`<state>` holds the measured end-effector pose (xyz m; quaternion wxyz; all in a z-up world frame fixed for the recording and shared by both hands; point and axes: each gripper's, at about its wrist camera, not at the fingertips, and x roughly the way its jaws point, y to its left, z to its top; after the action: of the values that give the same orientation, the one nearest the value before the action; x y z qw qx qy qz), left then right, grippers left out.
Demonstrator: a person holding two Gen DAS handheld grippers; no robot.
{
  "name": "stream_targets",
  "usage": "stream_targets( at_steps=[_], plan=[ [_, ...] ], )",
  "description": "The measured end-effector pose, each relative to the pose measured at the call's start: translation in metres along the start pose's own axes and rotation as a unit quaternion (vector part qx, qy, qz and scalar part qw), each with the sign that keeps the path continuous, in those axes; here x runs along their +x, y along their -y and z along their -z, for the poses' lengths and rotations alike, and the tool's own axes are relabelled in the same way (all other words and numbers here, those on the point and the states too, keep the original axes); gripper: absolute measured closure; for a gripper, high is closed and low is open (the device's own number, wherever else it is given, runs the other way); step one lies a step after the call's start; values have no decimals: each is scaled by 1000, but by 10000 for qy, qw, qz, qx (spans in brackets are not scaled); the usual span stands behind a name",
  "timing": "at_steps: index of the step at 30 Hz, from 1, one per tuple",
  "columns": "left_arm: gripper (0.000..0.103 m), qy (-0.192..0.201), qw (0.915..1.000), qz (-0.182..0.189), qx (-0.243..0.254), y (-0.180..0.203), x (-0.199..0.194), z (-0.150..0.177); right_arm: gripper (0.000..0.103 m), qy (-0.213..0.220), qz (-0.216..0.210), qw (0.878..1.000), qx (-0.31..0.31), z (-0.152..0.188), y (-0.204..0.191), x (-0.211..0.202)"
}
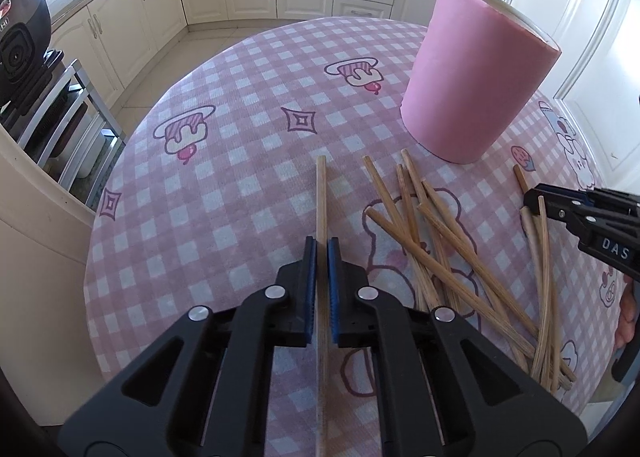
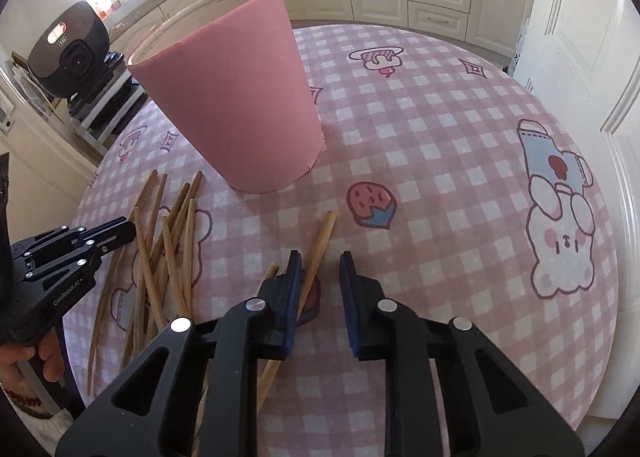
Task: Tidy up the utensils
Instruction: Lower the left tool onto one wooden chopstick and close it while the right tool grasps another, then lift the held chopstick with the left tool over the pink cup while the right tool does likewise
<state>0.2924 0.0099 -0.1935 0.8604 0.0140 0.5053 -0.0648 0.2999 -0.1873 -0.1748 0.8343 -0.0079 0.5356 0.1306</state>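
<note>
Two tools work over one round desk (image 1: 240, 197) in a pink checked cloth, and the largest thing on it is the pink holder (image 1: 476, 85), upright toward the far side. We judge it to be where the loose chopsticks (image 1: 440, 241), fanned out in front of it, should go. Our left tool (image 1: 321, 253) is clamped on a lone chopstick (image 1: 321, 193). Its long axis runs straight ahead between the pads, and the holder lies ahead and to the right of it. Our right tool (image 2: 321, 255) stands parted around another stick (image 2: 321, 241), which slants forward and touches only the left pad. From here the holder lies ahead and to the left, and looks nearer to this hand. We cannot see into the holder, and the near ends of both sticks are hidden beneath the tools.
</note>
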Motion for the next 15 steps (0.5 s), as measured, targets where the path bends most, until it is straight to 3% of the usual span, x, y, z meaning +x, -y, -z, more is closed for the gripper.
stream_targets(
  at_steps=[6,15],
  plan=[
    [97,52,9998,158,-82,-4,-3,-2,98,27,-7,10000,-14,-3,4,-5],
    [98,626,9956,644,-253,-14,-60,-8,99,849,-379,9956,-74,-5,0,-76]
  ],
)
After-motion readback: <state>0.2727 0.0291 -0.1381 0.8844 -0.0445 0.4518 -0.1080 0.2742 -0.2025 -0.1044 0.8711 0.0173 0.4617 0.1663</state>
